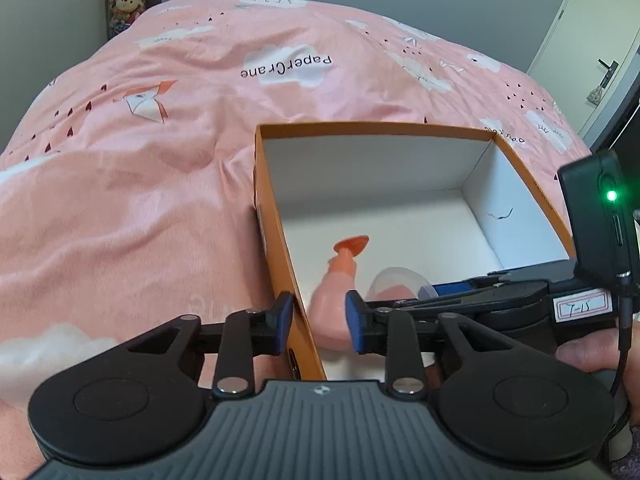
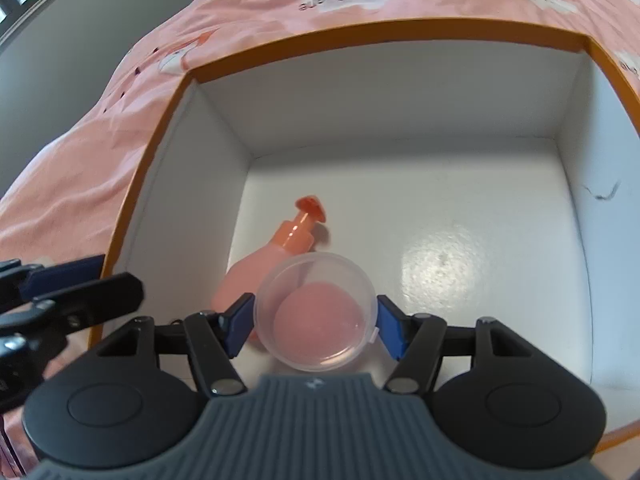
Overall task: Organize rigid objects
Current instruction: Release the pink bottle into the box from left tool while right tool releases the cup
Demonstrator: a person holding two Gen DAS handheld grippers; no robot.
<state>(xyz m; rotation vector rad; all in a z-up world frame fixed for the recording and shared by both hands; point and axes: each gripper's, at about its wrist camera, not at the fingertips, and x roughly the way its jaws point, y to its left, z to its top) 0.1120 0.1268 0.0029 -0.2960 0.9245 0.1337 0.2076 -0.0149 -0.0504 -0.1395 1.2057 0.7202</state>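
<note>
Jaws of the left gripper (image 1: 318, 318) stand apart and astride the near left wall of the orange cardboard box (image 1: 372, 125), one pad outside it, one inside. The outer pad sits just beside the wall and the inner pad is clear of it, so nothing is clamped. Just past the inner pad, a pink pump bottle (image 1: 332, 304) lies on its side on the white floor of the box, with its orange nozzle pointing away.

The right gripper (image 2: 316, 322) is clenched on a clear round plastic tub (image 2: 320, 354), one pad on each side of its rim, mouth facing the camera. The tub hangs inside the box over the bottle's body; whether it touches the bottle is hard to tell, as the pink shows through the plastic. Ahead and to the right of these jaws the box floor is bare as far as the far and right walls, the widest open room. To the left, the bottle fills the gap to the wall.

Beyond the orange rim, a rumpled pink bedspread (image 1: 160, 180) spreads out, with plush toys (image 1: 124, 0) stacked at the far left corner.
</note>
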